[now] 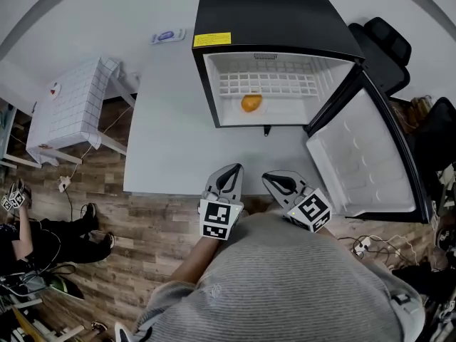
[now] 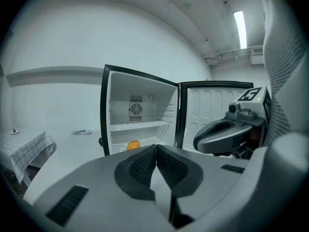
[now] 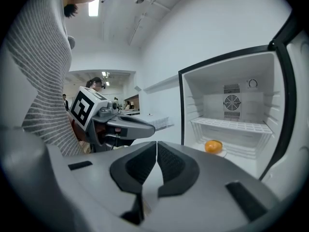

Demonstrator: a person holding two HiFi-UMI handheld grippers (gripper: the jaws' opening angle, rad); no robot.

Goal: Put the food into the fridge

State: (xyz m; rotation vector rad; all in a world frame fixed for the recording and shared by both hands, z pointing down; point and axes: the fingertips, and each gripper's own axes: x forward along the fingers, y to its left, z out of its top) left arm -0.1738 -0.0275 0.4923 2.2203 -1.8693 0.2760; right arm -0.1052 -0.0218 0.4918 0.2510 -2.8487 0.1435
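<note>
A small black fridge (image 1: 278, 20) stands on the white table (image 1: 164, 120) with its door (image 1: 363, 162) swung open to the right. An orange food item (image 1: 251, 103) lies on the fridge floor, below the wire shelf; it also shows in the left gripper view (image 2: 133, 145) and the right gripper view (image 3: 213, 146). My left gripper (image 1: 231, 171) and right gripper (image 1: 273, 179) hang side by side over the table's near edge, close to my body. Both are shut with nothing between the jaws (image 2: 155, 151) (image 3: 156, 146).
A small table with a checked white cloth (image 1: 71, 105) stands at the left, with a small red and white thing on it. A flat packet (image 1: 167, 36) lies at the table's far edge. Black chairs (image 1: 388, 45) stand behind the fridge door. Another person (image 1: 28, 234) sits at lower left. Cables lie on the wooden floor.
</note>
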